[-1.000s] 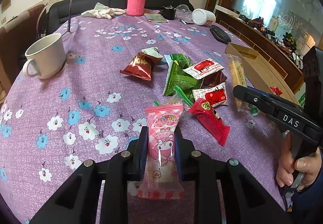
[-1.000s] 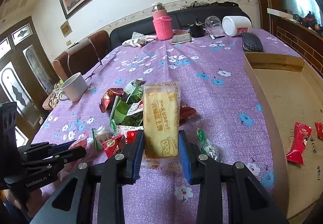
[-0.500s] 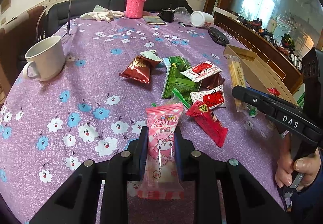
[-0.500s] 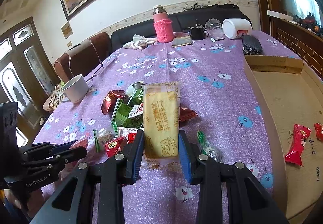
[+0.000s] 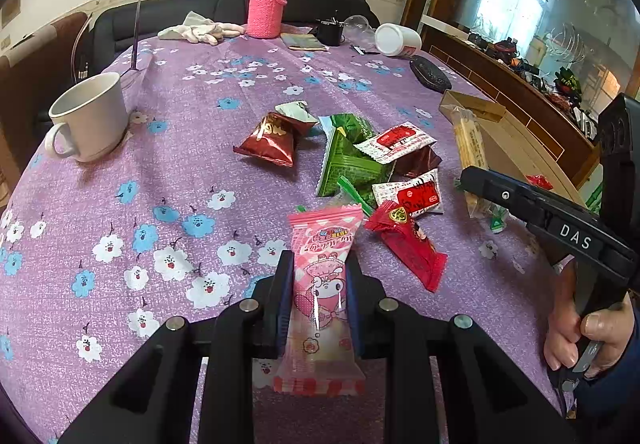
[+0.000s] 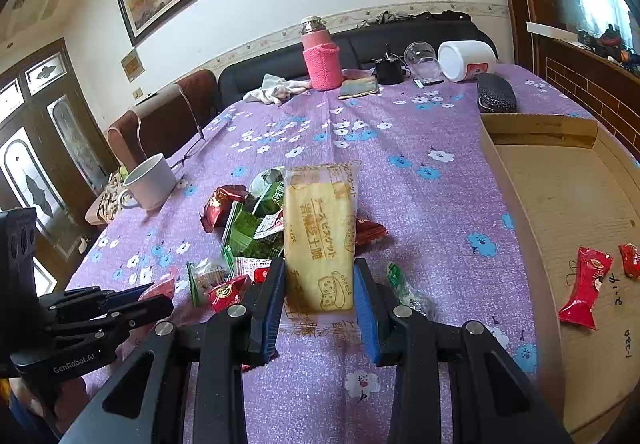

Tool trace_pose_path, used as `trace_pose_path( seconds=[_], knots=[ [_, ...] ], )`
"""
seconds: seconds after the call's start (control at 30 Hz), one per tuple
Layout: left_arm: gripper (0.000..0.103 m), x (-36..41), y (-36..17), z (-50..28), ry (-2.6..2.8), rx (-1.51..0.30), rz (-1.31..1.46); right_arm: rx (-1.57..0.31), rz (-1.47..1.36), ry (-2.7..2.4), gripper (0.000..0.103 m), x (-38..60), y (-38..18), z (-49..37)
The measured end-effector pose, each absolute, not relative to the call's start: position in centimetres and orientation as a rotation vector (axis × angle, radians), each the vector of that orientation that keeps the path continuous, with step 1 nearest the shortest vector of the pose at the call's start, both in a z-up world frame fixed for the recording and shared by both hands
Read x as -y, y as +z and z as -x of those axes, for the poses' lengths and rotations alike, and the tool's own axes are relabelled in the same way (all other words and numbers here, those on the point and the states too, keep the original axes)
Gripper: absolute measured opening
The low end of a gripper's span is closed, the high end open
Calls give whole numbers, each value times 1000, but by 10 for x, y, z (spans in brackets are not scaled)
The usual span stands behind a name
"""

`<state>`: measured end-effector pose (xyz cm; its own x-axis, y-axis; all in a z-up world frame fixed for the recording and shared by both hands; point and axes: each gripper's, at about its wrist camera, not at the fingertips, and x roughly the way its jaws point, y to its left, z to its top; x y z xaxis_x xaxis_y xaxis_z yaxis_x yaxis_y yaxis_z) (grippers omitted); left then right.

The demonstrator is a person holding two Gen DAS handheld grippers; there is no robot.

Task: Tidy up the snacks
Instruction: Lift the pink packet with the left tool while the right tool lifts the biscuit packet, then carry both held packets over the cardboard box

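The left gripper (image 5: pixel 318 284) is clamping a pink cartoon-print snack packet (image 5: pixel 320 296) between its 2 fingers, the packet standing lengthwise along them with its crimped top pointing toward 12 o'clock. The right gripper (image 6: pixel 320 284) is pinching a long yellow cheese biscuit pack (image 6: pixel 320 240) the same way, jaws pressed against both long sides.

On the purple flowered tablecloth (image 5: pixel 180 171) the rest of the snacks are lying in a loose pile (image 5: pixel 360 167) at about 12 to 1 o'clock from the pink packet: a dark red foil bag (image 5: pixel 272 141) at the far left of the heap, green packets (image 5: pixel 348 159) in the middle, 2 white-and-red sachets on top of them, and a bright red wrapper (image 5: pixel 408 244) lying just beside the pink packet at 2 o'clock.

In the right wrist view a shallow cardboard box (image 6: pixel 560 203) is sitting at 2 to 3 o'clock along the table edge, with 2 red wrappers (image 6: pixel 584 284) already lying inside it.

A white mug (image 5: pixel 90 115) is standing well apart at 10 o'clock, and a pink-sleeved flask (image 5: pixel 266 3) is standing upright at the far end at 12 o'clock, with a white container (image 5: pixel 398 39) tipped on its side near it.
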<state>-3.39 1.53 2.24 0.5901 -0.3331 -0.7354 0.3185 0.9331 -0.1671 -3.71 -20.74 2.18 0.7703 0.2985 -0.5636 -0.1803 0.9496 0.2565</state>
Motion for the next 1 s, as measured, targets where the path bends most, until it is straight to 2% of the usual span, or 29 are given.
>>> trace_pose_path(
  seconds=[0.43, 1.0],
  knots=[
    [23, -2, 39, 46, -400, -840, 11, -602, -251, 265, 36, 225, 38, 65],
    [23, 71, 65, 54, -499, -817, -63, -526, -399, 202, 36, 299, 51, 101]
  ],
)
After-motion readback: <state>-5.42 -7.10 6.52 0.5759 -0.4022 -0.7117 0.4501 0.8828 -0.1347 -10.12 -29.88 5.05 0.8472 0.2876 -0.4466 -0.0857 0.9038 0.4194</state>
